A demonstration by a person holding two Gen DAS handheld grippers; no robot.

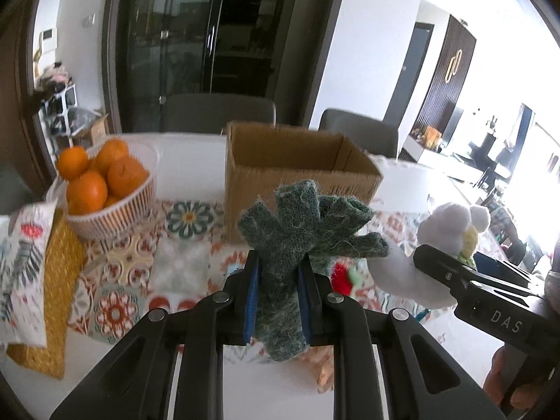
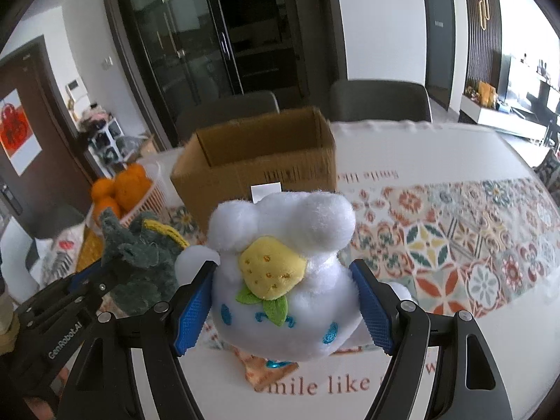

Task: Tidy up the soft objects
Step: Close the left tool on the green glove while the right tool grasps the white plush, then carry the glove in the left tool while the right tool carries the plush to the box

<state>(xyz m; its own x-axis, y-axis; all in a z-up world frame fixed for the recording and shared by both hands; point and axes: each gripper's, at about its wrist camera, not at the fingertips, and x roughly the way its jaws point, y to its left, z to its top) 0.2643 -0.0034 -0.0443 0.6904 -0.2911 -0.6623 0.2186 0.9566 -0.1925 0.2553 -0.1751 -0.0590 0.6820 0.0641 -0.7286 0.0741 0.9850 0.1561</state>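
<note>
My left gripper [image 1: 278, 273] is shut on a dark green fuzzy glove [image 1: 301, 224] and holds it above the table in front of an open cardboard box [image 1: 294, 161]. My right gripper [image 2: 283, 276] is shut on a white plush toy [image 2: 283, 273] with a yellow strawberry on its head, held above the table before the same box [image 2: 259, 161]. The plush also shows at the right of the left wrist view [image 1: 444, 231]. The glove shows at the left of the right wrist view [image 2: 136, 262].
A white basket of oranges [image 1: 105, 182] stands left of the box on a patterned tablecloth [image 2: 455, 231]. A yellow mat and printed pouch [image 1: 28, 262] lie at the far left. Grey chairs [image 1: 217, 112] stand behind the table.
</note>
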